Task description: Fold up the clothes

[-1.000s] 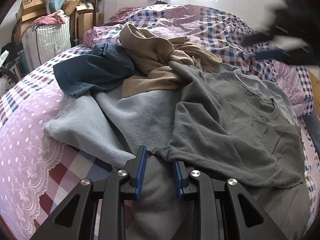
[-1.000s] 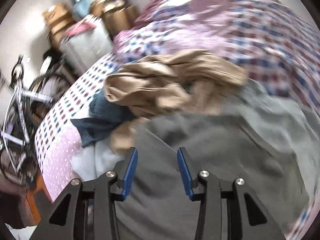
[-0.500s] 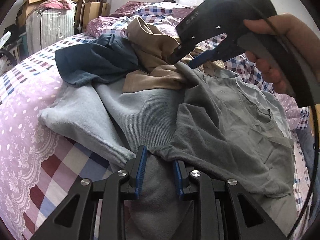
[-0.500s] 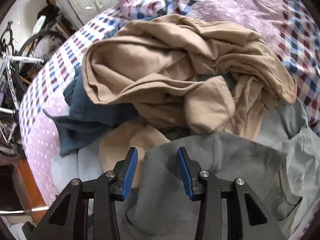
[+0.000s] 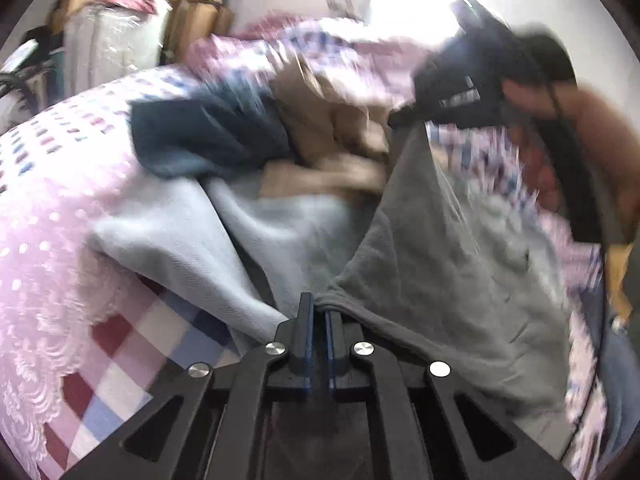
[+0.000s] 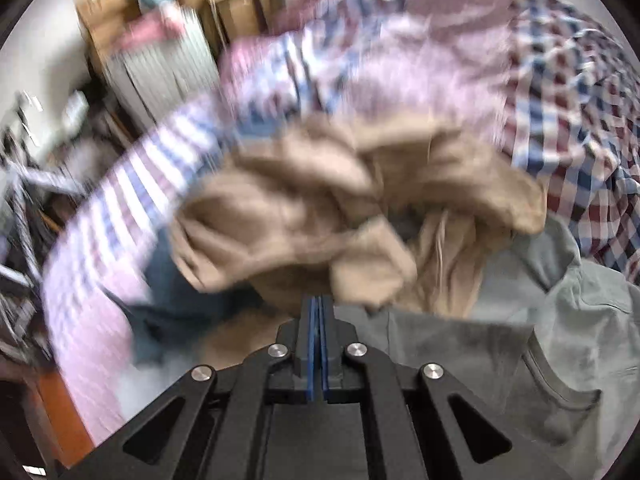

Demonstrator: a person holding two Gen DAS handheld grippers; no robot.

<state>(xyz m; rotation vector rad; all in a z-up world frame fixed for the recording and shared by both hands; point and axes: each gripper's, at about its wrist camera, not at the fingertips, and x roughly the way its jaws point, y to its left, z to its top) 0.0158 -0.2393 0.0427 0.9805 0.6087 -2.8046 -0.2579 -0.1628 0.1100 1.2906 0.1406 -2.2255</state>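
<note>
Gripping a hem of the soft grey fleece garment (image 5: 432,264), the left gripper (image 5: 318,314) has just clamped its blue-lined jaws on the cloth. Across the bed, the right gripper (image 5: 404,120), held in a hand (image 5: 592,128), is pinched on another corner of the same garment, which now rises in a taut ridge between them instead of lying flat. Crumpled tan clothing (image 6: 360,208), a dark blue piece (image 5: 208,136) and a pale ribbed one (image 5: 192,240) lie heaped on the checked pink bedspread (image 5: 80,264)
</note>
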